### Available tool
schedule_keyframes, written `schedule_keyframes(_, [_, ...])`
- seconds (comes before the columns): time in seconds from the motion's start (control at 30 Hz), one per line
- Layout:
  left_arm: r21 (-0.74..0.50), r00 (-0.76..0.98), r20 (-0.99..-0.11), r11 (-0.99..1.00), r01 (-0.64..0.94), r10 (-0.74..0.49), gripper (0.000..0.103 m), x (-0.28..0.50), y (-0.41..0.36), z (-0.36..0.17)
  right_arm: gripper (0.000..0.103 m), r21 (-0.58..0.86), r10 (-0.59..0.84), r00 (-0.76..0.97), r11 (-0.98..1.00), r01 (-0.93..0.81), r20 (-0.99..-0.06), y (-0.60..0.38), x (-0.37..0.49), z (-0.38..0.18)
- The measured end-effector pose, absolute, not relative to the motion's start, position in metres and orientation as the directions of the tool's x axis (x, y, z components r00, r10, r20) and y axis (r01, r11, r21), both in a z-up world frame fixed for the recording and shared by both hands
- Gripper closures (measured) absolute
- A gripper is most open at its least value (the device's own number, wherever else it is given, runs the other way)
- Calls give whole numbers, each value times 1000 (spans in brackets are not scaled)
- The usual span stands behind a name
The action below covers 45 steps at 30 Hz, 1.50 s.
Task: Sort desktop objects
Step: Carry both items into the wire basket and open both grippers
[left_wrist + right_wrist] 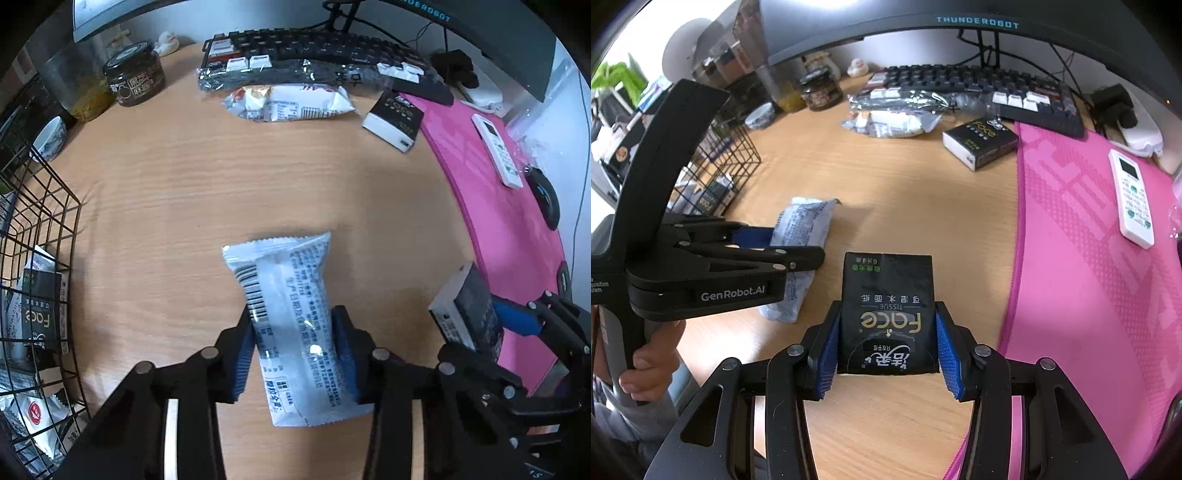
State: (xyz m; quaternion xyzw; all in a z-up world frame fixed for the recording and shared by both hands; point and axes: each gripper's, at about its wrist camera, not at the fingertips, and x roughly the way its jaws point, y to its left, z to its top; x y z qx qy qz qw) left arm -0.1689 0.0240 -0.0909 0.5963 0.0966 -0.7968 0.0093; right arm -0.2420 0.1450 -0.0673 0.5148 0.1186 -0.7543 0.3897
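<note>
**Two grippers, each clamped on a pack**

Two packs are held above the desk (258, 177). The left gripper (295, 350) is closed on a white packet (291, 321) with a barcode and blue print, pads pinching its middle. The right gripper (886, 343) squeezes a black "Face" tissue pack (888, 314), gold lettering upside down.

Only the left view looks into the wire basket (44, 258), where another Face pack and white packets lie. Only the right view shows the hand (650, 373) on the left gripper's handle.

On the wooden desk, a snack bag (291, 101) and a second tissue pack (393, 120) lie before the keyboard (325, 48); a remote (1132, 197) rests on the pink mat (1089, 295).
</note>
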Motion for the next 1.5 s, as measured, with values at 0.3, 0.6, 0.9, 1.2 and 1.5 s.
schedule_keyframes(0.3, [-148, -396, -914, -982, 115, 91, 62, -138, 10, -41, 56, 180, -476, -221, -659, 730, -851, 130, -225, -30])
schedule_keyframes(0.6, [-97, -606, -793, -967, 238, -70, 62, -57, -69, 59, 56, 146, -601, -231, -511, 847, -765, 48, -172, 51])
schedule_keyframes(0.9, [-84, -493, -849, -875, 477, -187, 62, -4, -190, 19, 56, 120, -634, -122, -325, 938, -764, -73, -92, 50])
schedule_keyframes(1.2, [-111, -462, -874, -862, 495, -153, 62, 0, -219, -12, 55, 89, -581, -122, -321, 943, -805, -114, -85, 18])
schedule_keyframes(1.5, [-84, -479, -857, -865, 495, -191, 35, -1, -213, -6, 54, 117, -595, -94, -306, 945, -798, -115, -86, 18])
